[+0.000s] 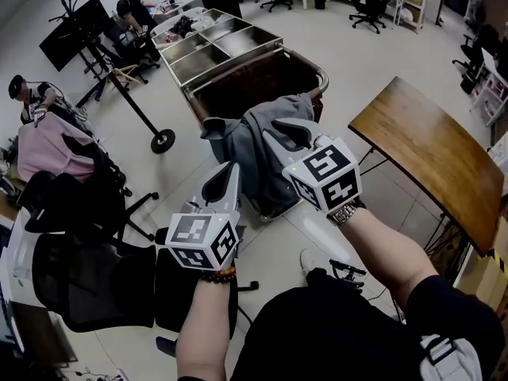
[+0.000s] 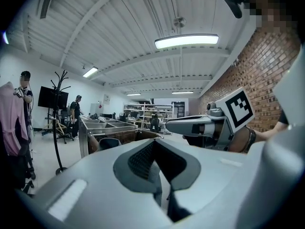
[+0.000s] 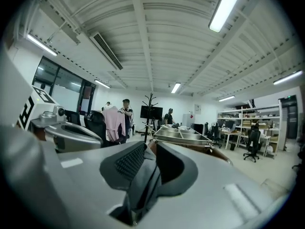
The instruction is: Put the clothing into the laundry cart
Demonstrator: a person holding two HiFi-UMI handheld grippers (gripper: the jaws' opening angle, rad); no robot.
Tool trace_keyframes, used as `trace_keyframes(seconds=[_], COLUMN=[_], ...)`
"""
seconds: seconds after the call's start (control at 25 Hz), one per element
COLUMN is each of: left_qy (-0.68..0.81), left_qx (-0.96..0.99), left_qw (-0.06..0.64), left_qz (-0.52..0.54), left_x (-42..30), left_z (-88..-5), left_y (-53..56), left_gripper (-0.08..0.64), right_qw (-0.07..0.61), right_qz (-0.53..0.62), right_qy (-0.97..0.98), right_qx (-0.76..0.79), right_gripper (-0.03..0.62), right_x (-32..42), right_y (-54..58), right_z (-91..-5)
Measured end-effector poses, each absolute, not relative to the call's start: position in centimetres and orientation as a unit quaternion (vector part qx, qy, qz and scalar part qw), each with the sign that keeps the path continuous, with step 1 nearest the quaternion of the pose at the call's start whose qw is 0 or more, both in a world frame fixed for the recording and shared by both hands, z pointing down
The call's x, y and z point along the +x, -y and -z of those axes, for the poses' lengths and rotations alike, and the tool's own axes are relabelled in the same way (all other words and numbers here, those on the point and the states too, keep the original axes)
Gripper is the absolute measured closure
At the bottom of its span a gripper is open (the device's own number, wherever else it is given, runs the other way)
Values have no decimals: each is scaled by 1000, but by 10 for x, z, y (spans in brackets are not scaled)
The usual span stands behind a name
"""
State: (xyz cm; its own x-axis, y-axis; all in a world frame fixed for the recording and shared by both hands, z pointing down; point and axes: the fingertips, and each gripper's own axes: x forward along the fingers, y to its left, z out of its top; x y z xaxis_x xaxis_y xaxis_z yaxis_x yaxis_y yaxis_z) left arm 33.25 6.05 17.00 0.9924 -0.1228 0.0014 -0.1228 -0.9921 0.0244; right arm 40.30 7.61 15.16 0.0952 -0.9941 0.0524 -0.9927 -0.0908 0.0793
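- A pink garment (image 1: 51, 145) is draped over a chair at the far left. Beside it stands a black coat stand (image 1: 119, 82) on a round base.
- The left hand-held gripper (image 1: 228, 170) hangs just short of the cart's near end. Its jaws are only a slit apart and I can see nothing between them. Its marker cube (image 1: 202, 240) has black-and-white square patterns, not letters.
- The laundry cart (image 1: 246, 86) sits on the floor in the middle. It has a metal rim and brown cloth walls. Directly behind it is a steel unit of four open trays (image 1: 214, 42).
- The grey garment (image 1: 246, 149) is bunched over the near end of the cart, covering that part of the rim. I cannot tell whether it rests on the rim.
- The right hand-held gripper (image 1: 278, 131) has its jaws closed on a fold of the grey garment, and the cloth fills the gap between the pads. Its own cube (image 1: 321, 177) shows the same kind of square pattern.
- A wooden tabletop (image 1: 429, 153) stands to the right, apart from the cart.
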Motion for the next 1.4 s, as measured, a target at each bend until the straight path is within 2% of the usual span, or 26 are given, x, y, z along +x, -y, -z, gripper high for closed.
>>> trace_keyframes(seconds=[0.44,1.4], left_qy=[54,37], left_qx=[998,999], left_qw=[-4,-15], left_qz=[21,20], left_x=[304,318], left_z=[-139,-151], left_y=[-117,-171], left_gripper=[557,557], right_qw=[24,8], right_qz=[45,61], right_qy=[661,661], right_qx=[749,748], right_gripper=[589,592], right_x=[355,344], right_y=[-146,-199], right_z=[-131,-136])
